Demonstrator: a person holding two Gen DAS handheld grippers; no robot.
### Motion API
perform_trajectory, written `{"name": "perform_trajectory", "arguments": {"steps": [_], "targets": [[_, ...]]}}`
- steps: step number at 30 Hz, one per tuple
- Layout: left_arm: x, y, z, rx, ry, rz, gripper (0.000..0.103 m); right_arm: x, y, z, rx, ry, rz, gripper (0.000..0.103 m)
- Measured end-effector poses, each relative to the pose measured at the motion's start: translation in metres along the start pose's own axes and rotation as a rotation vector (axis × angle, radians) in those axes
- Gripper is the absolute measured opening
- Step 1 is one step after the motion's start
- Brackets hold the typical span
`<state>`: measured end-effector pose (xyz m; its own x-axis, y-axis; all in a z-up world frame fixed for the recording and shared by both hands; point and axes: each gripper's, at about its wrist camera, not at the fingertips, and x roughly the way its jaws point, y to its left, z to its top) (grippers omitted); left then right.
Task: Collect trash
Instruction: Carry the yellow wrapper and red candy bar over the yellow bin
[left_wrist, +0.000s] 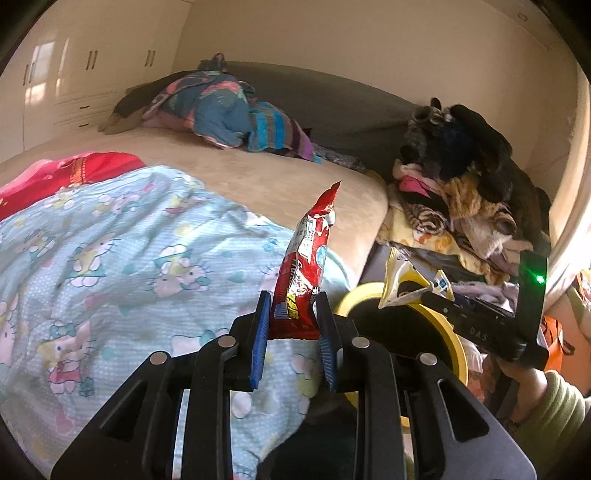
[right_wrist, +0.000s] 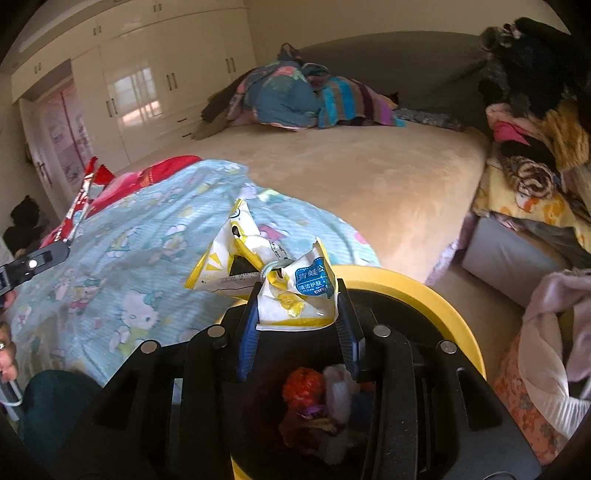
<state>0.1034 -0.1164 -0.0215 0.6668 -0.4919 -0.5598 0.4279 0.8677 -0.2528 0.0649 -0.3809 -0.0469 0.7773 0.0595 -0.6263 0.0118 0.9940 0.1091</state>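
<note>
My left gripper (left_wrist: 293, 314) is shut on a red snack wrapper (left_wrist: 308, 266) and holds it upright above the blue cartoon blanket. My right gripper (right_wrist: 297, 306) is shut on a crumpled yellow and white wrapper (right_wrist: 284, 291) and holds it over the yellow-rimmed trash bin (right_wrist: 406, 288). The bin holds orange, white and other scraps. In the left wrist view the right gripper (left_wrist: 424, 291) with its yellow wrapper (left_wrist: 406, 280) hangs over the bin (left_wrist: 354, 295). In the right wrist view the left gripper's finger (right_wrist: 33, 264) and the red wrapper (right_wrist: 86, 188) show at the far left.
A beige bed (left_wrist: 277, 177) carries the blue cartoon blanket (left_wrist: 129, 251), a red cloth (left_wrist: 74, 170) and a heap of bedding (left_wrist: 221, 107) at the far end. A pile of clothes (left_wrist: 461, 192) stands right of the bed. White wardrobes (right_wrist: 147, 85) line the left wall.
</note>
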Motion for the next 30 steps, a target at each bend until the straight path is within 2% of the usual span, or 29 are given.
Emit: {"name": "perform_trajectory", "arguments": {"steps": [17, 30], "targets": [[0.019, -0.068, -0.026, 0.143, 0.074, -0.085, 0.024, -0.021, -0.038, -0.016, 0.058, -0.011, -0.097, 0.031], [0.033, -0.102, -0.046, 0.218, 0.133, -0.122, 0.024, -0.036, -0.066, -0.03, 0.112, -0.019, -0.157, 0.031]]}}
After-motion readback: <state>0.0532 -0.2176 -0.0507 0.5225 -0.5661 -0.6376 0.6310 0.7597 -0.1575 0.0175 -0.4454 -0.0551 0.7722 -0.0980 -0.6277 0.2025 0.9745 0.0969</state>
